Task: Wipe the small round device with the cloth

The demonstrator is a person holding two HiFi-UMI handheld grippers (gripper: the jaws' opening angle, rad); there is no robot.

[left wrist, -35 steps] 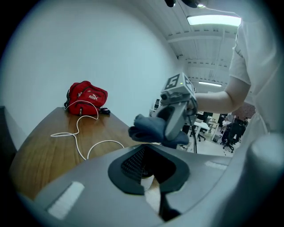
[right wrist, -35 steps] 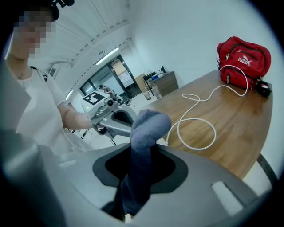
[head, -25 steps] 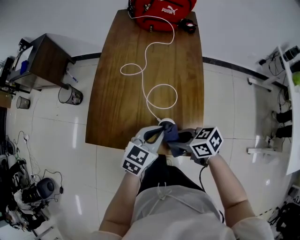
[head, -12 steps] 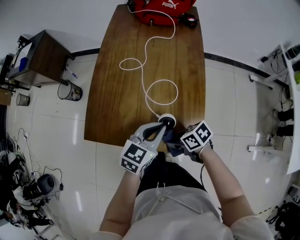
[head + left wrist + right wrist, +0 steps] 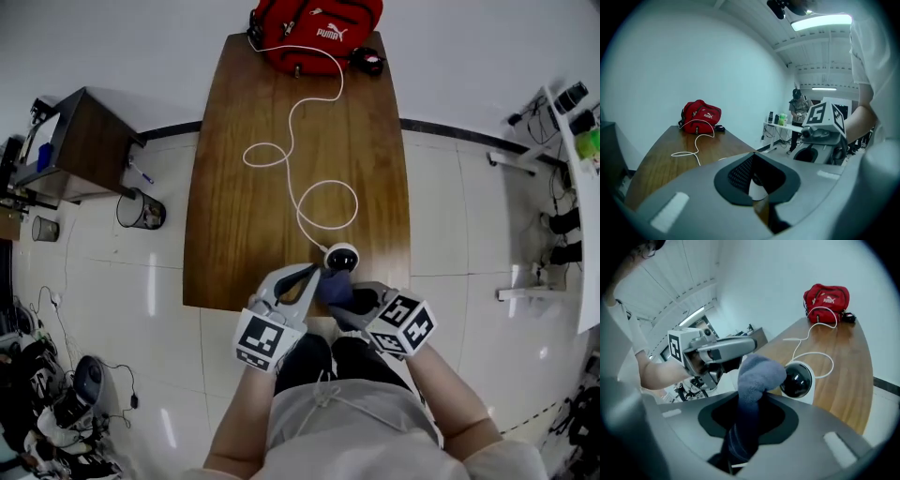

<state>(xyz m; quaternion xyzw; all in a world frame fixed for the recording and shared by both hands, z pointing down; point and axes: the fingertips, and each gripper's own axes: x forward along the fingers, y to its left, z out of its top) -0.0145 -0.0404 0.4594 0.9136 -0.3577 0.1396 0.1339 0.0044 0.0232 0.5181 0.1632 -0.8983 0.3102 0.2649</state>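
Compared with a second ago, we find both claws drawn back toward the near edge of the tabletop (image 5: 244, 206). The cloth (image 5: 336, 286), which then covered the small round device (image 5: 342, 256), now sits just beside it, leaving its dark dome exposed. The left claw (image 5: 314, 274) is clenched with nothing between its jaws. The right claw (image 5: 743, 427) is clamped on the bunched cloth. The device stands near the tabletop's near edge.
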